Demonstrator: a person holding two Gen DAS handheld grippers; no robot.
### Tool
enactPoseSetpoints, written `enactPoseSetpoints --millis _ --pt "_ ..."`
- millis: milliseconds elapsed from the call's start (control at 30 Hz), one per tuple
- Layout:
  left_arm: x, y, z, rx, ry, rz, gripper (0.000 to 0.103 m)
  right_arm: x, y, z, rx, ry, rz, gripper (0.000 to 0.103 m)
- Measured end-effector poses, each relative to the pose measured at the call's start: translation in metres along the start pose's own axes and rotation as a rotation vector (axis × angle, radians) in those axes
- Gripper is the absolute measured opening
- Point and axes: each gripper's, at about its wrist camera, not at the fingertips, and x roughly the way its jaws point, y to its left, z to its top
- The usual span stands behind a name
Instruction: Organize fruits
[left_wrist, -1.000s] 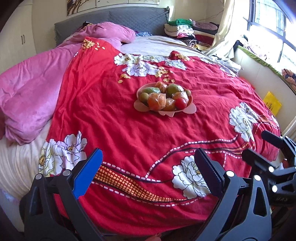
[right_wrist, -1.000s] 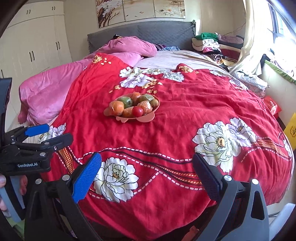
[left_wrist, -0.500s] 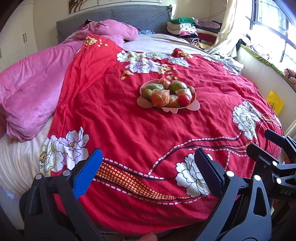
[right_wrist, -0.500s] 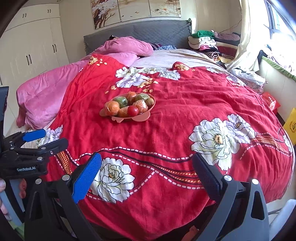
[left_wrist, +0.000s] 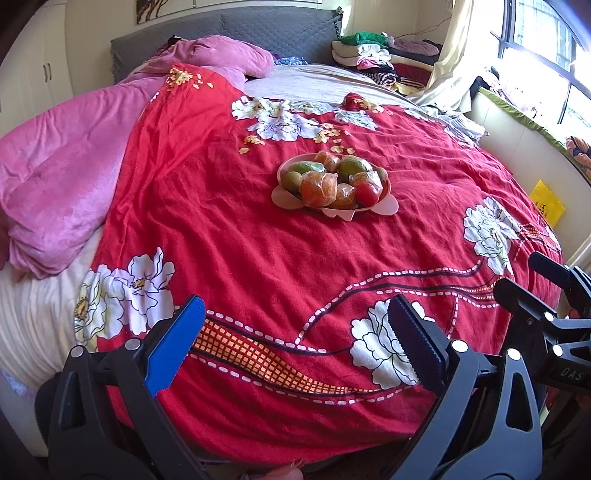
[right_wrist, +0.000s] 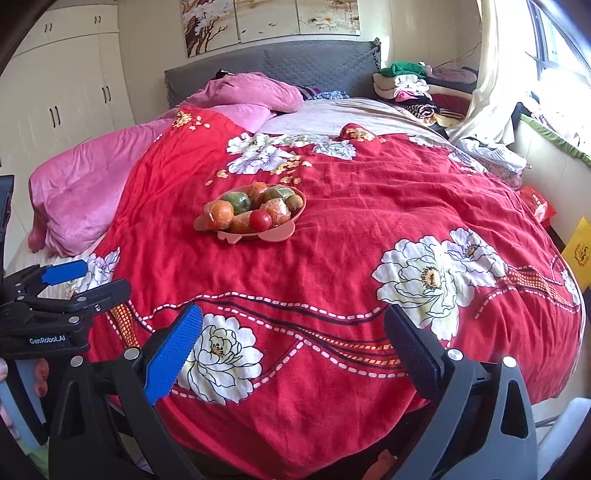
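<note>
**A:** At the foot of the bed — where do your grippers stand?

**B:** My left gripper (left_wrist: 295, 343) hangs over the near edge of the red floral quilt (left_wrist: 258, 240), jaws spread wide, nothing between them. My right gripper (right_wrist: 291, 347) sits the same way: released, empty, above the quilt's near edge. From the right wrist view I see the left one off to my left side; from the left wrist view the right one shows at the right border.

**A:** The fruit?

**B:** All in the pink bowl (left_wrist: 384, 206), which rests on the quilt near the bed's middle, well apart from both grippers. Piled in it: wrapped oranges (left_wrist: 319, 186) at the front, a red tomato (left_wrist: 367, 194) just beside them, a green mango (left_wrist: 354, 168) behind, a smaller green fruit (left_wrist: 291, 179) at the left rim. Right wrist view shows the same bowl (right_wrist: 284, 227), tomato (right_wrist: 260, 219) at the front.

**A:** Around it?

**B:** Pink blanket (left_wrist: 62, 173) bunched along the left side of the bed. Grey padded headboard (right_wrist: 314, 70) at the far end. Folded clothes (right_wrist: 402, 85) stacked at the far right corner. White wardrobe (right_wrist: 62, 92) on the left wall; window (left_wrist: 546, 55) on the right. A yellow packet (left_wrist: 546, 201) beside the bed on the right, low down.
</note>
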Motion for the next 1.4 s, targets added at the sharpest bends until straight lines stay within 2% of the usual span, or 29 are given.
enactPoseSetpoints --millis 1400 --pt "0.005 -0.001 -0.004 0.026 0.010 0.008 0.093 0.009 0.005 -0.001 -0.011 0.034 0.003 0.098"
